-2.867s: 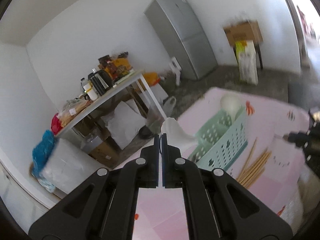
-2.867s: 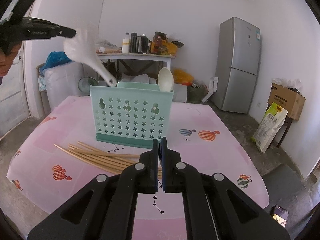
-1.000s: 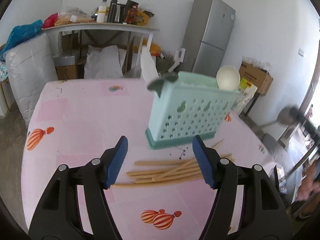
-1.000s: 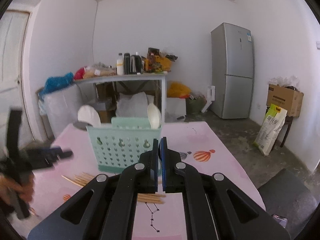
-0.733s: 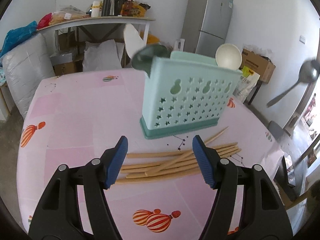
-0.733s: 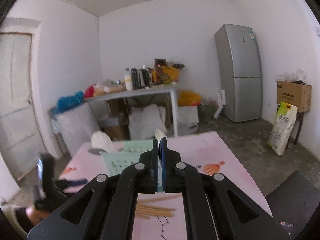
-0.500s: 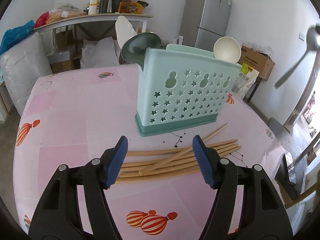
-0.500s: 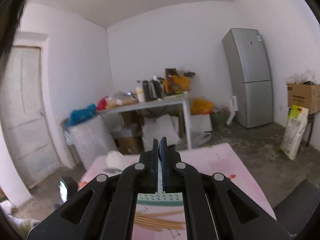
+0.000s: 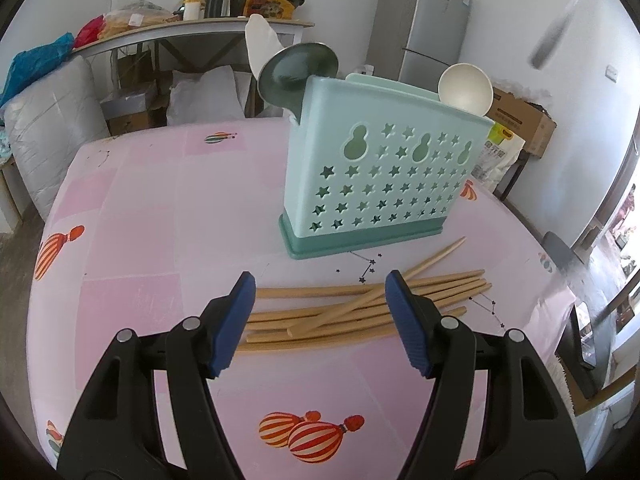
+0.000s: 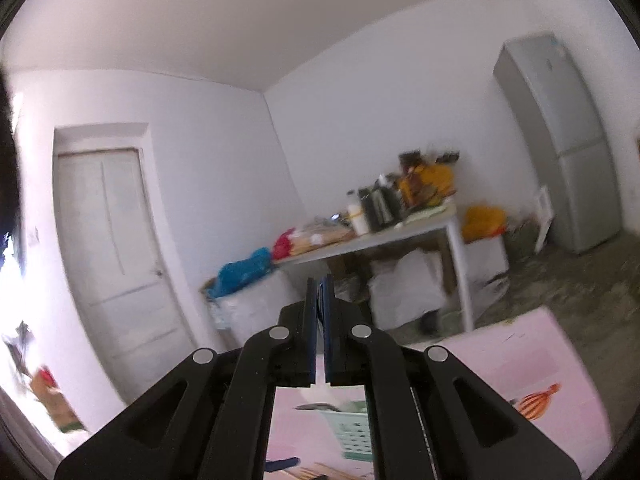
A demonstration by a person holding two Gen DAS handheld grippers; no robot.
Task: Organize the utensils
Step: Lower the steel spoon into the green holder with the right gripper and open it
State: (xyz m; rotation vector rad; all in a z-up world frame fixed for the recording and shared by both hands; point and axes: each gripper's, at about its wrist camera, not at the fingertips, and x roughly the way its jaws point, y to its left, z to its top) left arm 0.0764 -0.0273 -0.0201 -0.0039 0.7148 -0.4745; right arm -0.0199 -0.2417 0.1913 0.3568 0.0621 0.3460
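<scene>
Wooden chopsticks [image 9: 352, 312] lying under my left claw [image 9: 320, 320], hovering w/ jaws apart; right claw [image 10: 320, 332] pointing up, jaws together, holding nothing.

- The utensil holder [image 9: 380, 184] stands upright on the table [image 9: 160, 216], toward its far side.
- A metal ladle [image 9: 298, 70] and a spatula [image 9: 260, 42] rise from the holder's left end; a round spoon [image 9: 466, 88] rises from its right end.
- The chopsticks [image 9: 360, 306] lie in a loose pile on the table just in front of the holder, apart from it.
- The left tool [image 9: 320, 316] hovers in front of the chopsticks, jaws spread to either side of the pile.
- Beyond the table, a side table [image 9: 192, 34] stands to the left and a fridge [image 9: 420, 20] to the right.
</scene>
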